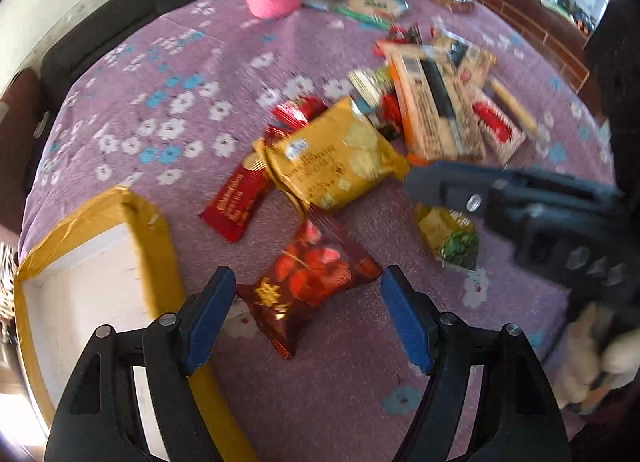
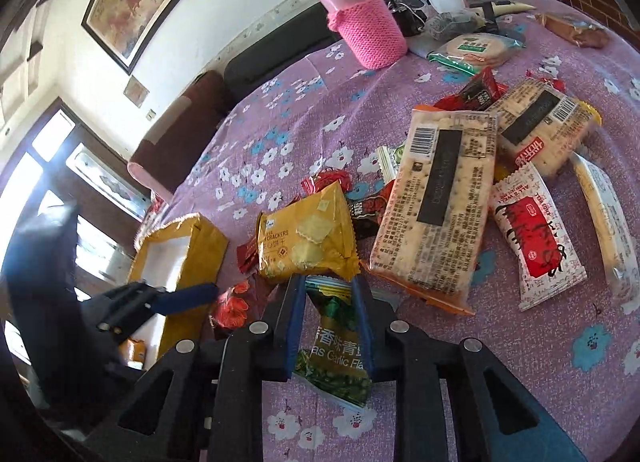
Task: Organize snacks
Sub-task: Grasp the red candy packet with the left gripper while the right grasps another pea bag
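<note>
Snack packets lie scattered on a purple flowered tablecloth (image 1: 192,74). My left gripper (image 1: 306,282) is open, its jaws on either side of a dark red packet (image 1: 308,282) printed with red fruit. An open yellow-taped box (image 1: 96,286) with a white inside sits to its left. My right gripper (image 2: 326,286) has its jaws narrowly around a green and gold garlic-flavour pea packet (image 2: 336,350); whether they grip it is unclear. That packet also shows in the left wrist view (image 1: 450,236), under the right gripper's body (image 1: 520,202). A yellow cracker packet (image 2: 306,240) lies just ahead.
Two long cracker packs (image 2: 436,206), a red-and-white packet (image 2: 532,238) and small red bars (image 1: 236,202) lie in the pile. A pink knit-sleeved bottle (image 2: 360,18), a rice-cake pack (image 2: 474,48) and clutter stand at the table's far edge.
</note>
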`<state>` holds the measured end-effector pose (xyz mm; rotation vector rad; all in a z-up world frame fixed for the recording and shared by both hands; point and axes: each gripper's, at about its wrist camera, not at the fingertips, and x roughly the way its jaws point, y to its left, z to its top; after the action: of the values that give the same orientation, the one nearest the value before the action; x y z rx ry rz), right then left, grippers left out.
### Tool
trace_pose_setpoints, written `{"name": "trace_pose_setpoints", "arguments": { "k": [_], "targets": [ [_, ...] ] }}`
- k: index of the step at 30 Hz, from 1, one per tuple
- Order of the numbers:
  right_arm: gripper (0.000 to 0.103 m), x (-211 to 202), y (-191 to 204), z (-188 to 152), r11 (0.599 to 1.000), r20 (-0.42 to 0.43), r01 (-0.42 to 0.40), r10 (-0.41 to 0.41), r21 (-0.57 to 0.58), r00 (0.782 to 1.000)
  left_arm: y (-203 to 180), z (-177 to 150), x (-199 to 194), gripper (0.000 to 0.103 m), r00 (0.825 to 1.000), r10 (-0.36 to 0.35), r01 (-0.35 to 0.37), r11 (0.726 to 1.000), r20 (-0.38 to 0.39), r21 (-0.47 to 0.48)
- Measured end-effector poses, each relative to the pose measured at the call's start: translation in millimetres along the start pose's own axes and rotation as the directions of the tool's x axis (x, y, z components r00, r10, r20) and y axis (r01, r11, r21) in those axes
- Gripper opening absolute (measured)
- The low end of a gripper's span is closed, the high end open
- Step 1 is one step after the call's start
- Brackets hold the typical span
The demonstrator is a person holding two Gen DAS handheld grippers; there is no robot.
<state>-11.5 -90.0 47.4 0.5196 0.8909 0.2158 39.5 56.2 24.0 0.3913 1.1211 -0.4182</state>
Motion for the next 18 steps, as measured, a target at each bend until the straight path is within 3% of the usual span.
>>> {"name": "trace_pose_setpoints", "arguments": {
  "k": [3, 4, 7, 13, 18],
  "targets": [
    [0.024, 1.4, -2.7, 0.1, 1.0, -0.008, -0.018, 0.018, 0.017, 1.0, -5.9, -0.7, 6.8, 0.068, 0.999, 0.037, -0.037, 0.999, -0.009, 0.022],
    [0.024, 0.9, -2.3, -0.3, 1.0, -0.007, -0.017, 0.017, 0.015, 1.0, -5.6, -0.7, 5.2, 0.054, 1.0, 0.019, -0.019, 1.0, 0.0, 0.014],
    [0.023, -1.5, -4.1, 1.5, 0.999, -0.004, -0.026, 0.027, 0.021, 1.0, -7.8, -0.5, 3.1, 0.054, 0.999, 0.052, -0.052, 0.999, 0.018, 0.013],
    [0.023, -1.4, -8.0, 2.2, 0.998, -0.012, -0.047, 0.047, 0.036, 0.999, -7.5, -9.0, -15.1, 0.053, 0.996, 0.041, -0.038, 0.999, 0.082, -0.033],
    [0.01, -10.7, -4.2, 3.3, 0.996, 0.022, -0.089, 0.088, 0.02, 0.996, 0.6, -24.4, -51.9, 0.053, 0.988, 0.04, -0.028, 0.996, 0.151, -0.08]
  ]
}}
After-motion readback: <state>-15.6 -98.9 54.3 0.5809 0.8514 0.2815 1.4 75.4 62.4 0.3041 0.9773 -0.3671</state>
